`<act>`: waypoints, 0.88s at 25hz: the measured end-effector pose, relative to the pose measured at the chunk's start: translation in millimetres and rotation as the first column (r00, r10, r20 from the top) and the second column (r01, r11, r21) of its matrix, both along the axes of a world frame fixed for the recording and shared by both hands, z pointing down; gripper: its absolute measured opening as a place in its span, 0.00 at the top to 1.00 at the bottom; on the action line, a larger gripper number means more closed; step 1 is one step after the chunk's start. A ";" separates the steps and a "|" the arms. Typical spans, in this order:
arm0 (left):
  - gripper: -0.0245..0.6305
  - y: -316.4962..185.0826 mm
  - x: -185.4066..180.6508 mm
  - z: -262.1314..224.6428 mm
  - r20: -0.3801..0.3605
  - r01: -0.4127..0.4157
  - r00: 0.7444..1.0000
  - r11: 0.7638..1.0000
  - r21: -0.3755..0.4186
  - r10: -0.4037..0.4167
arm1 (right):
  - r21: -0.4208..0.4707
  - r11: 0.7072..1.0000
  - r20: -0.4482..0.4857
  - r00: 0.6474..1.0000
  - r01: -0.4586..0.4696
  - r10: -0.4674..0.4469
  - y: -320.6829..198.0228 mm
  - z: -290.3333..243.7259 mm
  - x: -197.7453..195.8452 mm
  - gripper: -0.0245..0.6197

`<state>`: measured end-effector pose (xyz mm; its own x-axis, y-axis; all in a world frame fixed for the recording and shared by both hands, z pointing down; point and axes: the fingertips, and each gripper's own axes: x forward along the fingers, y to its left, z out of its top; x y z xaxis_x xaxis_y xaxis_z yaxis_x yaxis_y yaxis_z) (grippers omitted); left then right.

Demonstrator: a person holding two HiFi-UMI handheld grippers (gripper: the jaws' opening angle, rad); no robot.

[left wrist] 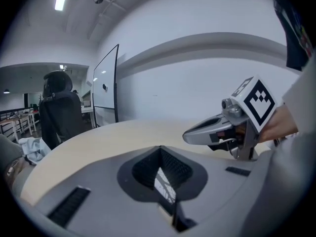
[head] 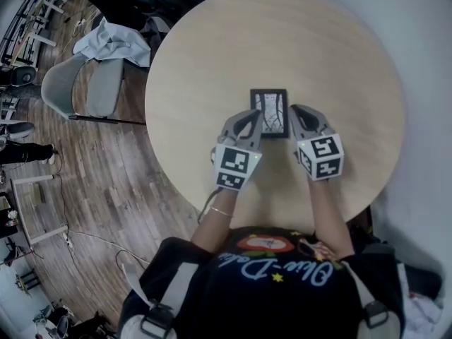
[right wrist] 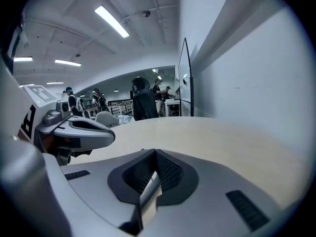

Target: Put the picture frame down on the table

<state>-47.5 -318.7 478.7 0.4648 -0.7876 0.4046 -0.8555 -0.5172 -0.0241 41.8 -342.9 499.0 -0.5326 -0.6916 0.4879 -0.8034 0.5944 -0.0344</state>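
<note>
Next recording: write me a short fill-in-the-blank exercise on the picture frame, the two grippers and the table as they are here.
1. The picture frame is gripped by ____ grippers at once.
2. In the head view, the left gripper is shut on the frame's ____ edge, and the right gripper on the opposite edge.
3. The wooden table has a ____ top.

Missing words: both; left; round.
</note>
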 end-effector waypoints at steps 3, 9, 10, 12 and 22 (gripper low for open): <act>0.96 8.2 -0.3 -14.0 0.005 -0.002 1.000 1.000 0.021 0.001 | 0.038 0.999 0.032 0.999 -0.015 0.014 6.3 -22.7 6.0 0.96; 0.96 24.2 -0.9 -42.1 -0.018 0.003 1.000 0.999 0.054 -0.003 | 0.107 0.994 0.128 0.992 -0.028 0.014 19.6 -68.7 10.1 0.96; 0.96 26.5 -0.2 -46.3 -0.019 0.002 1.000 0.998 0.060 0.000 | 0.114 0.993 0.141 0.990 -0.032 0.016 22.2 -74.5 11.1 0.96; 0.96 29.6 1.0 -54.6 -0.017 -0.005 1.000 0.997 0.078 0.006 | 0.124 0.991 0.165 0.986 -0.041 0.020 26.8 -83.6 12.7 0.96; 0.96 44.1 16.8 -85.5 -0.028 -0.027 0.999 0.989 0.144 0.032 | 0.195 0.979 0.227 0.974 -0.054 0.008 46.8 -123.9 23.9 0.97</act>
<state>-30.6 -274.7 393.3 0.4989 -0.8223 0.2738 -0.8414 -0.5353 -0.0745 65.7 -296.1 375.1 -0.5889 -0.7804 0.2099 -0.8069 0.5823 -0.0990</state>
